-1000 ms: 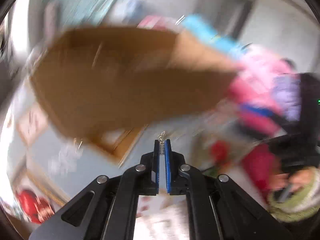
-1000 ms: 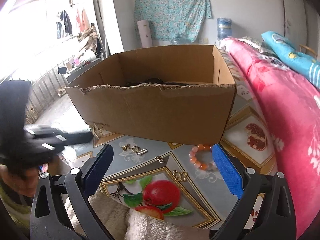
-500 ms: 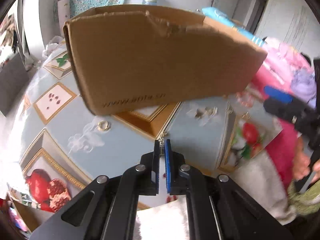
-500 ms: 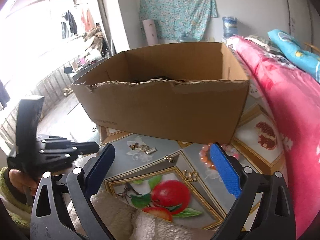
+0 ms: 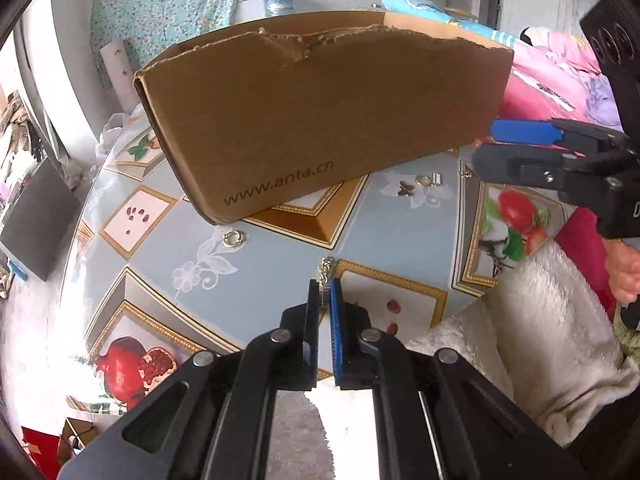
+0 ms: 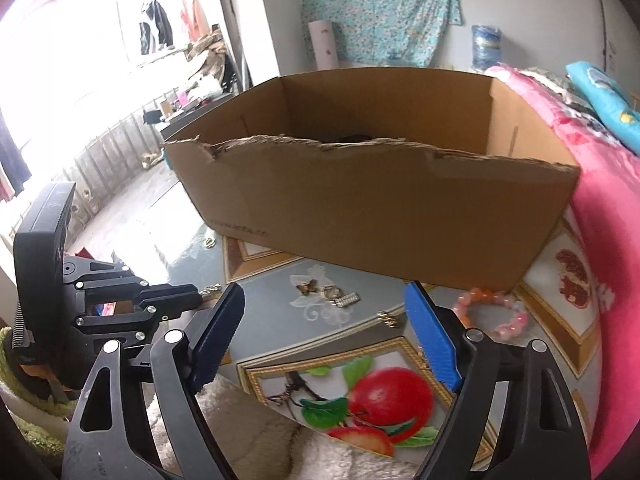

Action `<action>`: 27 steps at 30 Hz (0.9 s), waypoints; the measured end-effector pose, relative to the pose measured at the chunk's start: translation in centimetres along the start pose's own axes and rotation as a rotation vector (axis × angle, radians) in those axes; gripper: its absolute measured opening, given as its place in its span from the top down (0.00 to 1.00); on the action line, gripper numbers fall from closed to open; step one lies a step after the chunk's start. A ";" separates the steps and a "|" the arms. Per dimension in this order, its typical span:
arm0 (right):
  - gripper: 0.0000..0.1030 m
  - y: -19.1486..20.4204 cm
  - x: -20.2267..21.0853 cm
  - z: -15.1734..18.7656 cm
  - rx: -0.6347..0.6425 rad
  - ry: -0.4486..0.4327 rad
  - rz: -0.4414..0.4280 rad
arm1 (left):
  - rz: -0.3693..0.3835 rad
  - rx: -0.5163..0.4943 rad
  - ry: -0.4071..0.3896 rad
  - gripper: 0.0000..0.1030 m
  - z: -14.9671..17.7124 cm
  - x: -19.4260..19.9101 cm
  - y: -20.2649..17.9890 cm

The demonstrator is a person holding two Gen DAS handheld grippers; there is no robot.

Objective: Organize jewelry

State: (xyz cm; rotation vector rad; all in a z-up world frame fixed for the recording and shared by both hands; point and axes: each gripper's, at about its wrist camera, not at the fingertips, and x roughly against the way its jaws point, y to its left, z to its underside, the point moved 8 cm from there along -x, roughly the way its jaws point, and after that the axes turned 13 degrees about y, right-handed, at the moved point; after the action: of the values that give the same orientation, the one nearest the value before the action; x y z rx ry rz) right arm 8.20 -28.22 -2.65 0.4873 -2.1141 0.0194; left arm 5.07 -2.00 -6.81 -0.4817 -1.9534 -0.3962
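Jewelry lies scattered on a tabletop (image 6: 176, 256) printed with fruit and flower panels, in front of an open cardboard box (image 6: 384, 208) with a torn top edge. In the right wrist view, a small cluster of gold-toned pieces (image 6: 326, 292), a butterfly-shaped one among them, sits just below the box's front wall near the picture's centre. A small gold clasp (image 6: 387, 317) lies at about four o'clock from that cluster, and a bracelet of pink and orange beads (image 6: 494, 312) rests at three o'clock from it, close to the box's near right corner. A gold ring (image 5: 232, 238) lies by the box's near left corner in the left wrist view.

The left gripper (image 5: 325, 286) is pinched shut on a thin silver chain (image 5: 325, 270), whose links stick out past the fingertips toward twelve o'clock, above the tabletop. The right gripper (image 6: 322, 306) has just been closing yet stands wide, nothing between its fingers; the gold cluster shows in the gap beyond them. Part of a hand (image 5: 624, 268) holds its grip at the left view's right edge.

A white fleecy cloth (image 5: 532, 332) covers the table's near edge, and a pink quilt (image 6: 608, 216) lies at three o'clock of the box.
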 end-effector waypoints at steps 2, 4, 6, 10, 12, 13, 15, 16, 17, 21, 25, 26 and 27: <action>0.25 0.5 -0.2 -0.1 0.012 0.002 0.000 | 0.006 0.007 -0.002 0.94 0.2 -0.1 0.2; 0.25 0.9 -0.3 -0.1 0.021 0.007 -0.001 | 0.015 0.016 -0.001 0.92 0.2 -0.1 0.5; 0.25 1.3 -0.4 -0.1 0.027 0.009 -0.002 | 0.024 0.024 0.000 0.91 0.3 -0.1 0.9; 0.26 1.8 -0.4 -0.1 0.036 0.015 0.000 | 0.053 0.039 0.003 0.90 0.1 -0.3 1.4; 0.28 1.9 -0.5 -0.2 0.036 0.017 0.000 | 0.055 0.039 0.005 0.90 -0.1 -0.3 1.4; 0.28 2.0 -0.4 -0.2 0.036 0.017 0.001 | 0.051 0.034 0.003 0.90 -0.1 -0.4 1.3; 0.29 2.0 -0.4 -0.2 0.036 0.016 0.003 | 0.047 0.029 0.001 0.90 -0.2 -0.3 1.4; 0.29 2.0 -0.3 -0.3 0.036 0.015 0.004 | 0.045 0.030 -0.003 0.95 -0.1 -0.3 1.4; 0.29 2.0 -0.3 -0.3 0.036 0.014 0.005 | 0.048 0.032 -0.005 0.96 -0.1 -0.3 1.5; 0.32 2.6 -0.6 -0.6 0.048 0.015 0.002 | 0.083 0.071 -0.027 0.96 0.2 0.1 2.1; 0.38 4.1 -1.3 -1.6 0.090 0.013 -0.029 | 0.074 0.114 -0.053 0.96 0.6 1.0 3.6; 0.41 4.6 -1.5 -2.0 0.099 0.016 -0.045 | 0.068 0.128 -0.061 0.96 0.7 1.2 4.0; 0.45 5.1 -1.8 -2.3 0.109 0.018 -0.067 | 0.064 0.140 -0.069 0.96 0.9 1.5 4.5</action>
State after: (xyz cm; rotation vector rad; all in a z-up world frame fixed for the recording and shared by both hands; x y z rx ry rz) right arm 9.14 -22.46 -1.96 0.6199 -2.0851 0.1005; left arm 6.05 2.50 -5.54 -0.4705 -2.0108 -0.2027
